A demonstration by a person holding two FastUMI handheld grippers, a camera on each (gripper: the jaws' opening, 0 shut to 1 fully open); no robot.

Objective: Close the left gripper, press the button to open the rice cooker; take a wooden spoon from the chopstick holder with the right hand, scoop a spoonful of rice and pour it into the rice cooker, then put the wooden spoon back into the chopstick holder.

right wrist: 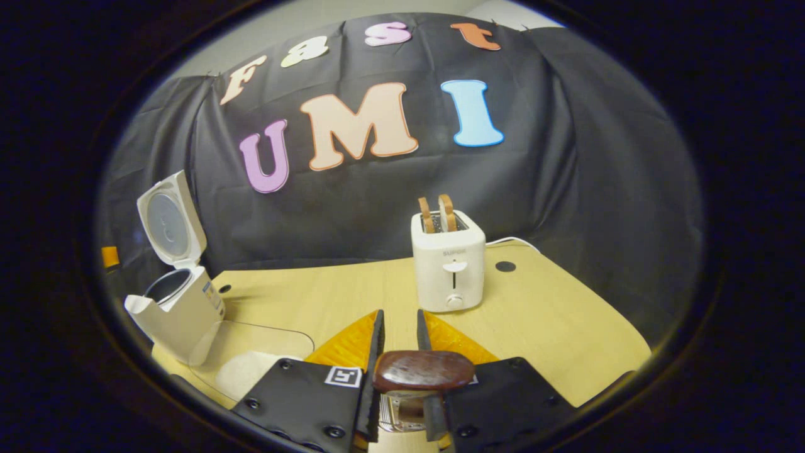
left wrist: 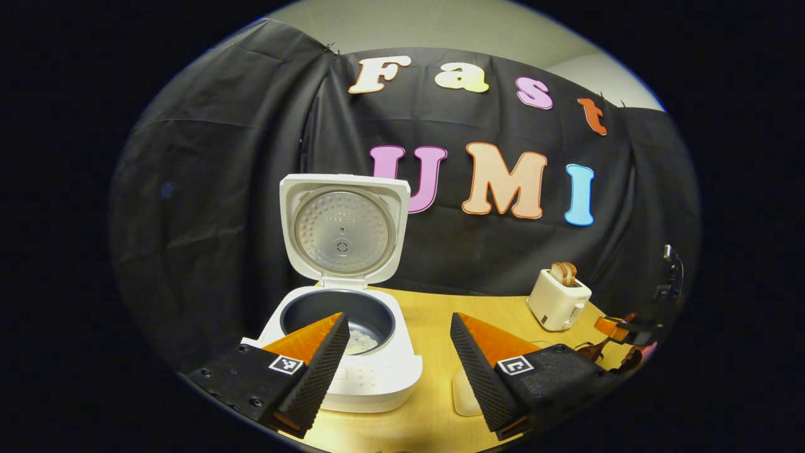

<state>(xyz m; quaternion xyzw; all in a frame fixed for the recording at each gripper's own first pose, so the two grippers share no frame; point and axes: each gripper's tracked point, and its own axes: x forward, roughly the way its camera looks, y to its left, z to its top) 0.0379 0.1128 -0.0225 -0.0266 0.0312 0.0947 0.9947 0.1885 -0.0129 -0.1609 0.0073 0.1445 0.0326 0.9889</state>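
1. The white rice cooker (left wrist: 352, 352) stands open at the table's left, lid upright, a little rice (left wrist: 361, 341) lying in its dark pot (so I judge the button press and the scoop-and-pour done).
2. My left gripper (left wrist: 397, 340) hovers just before the cooker, jaws spread wide, holding nothing.
3. My right gripper (right wrist: 399, 333) pinches the dark brown wooden spoon (right wrist: 422, 371) above a metal chopstick holder (right wrist: 399, 412); whether I am returning it, I cannot tell.
4. Count: one cooker, one spoon, one holder, one clear rice tray (right wrist: 251, 371), one white toaster (right wrist: 449, 261) with two toast slices (right wrist: 438, 214).
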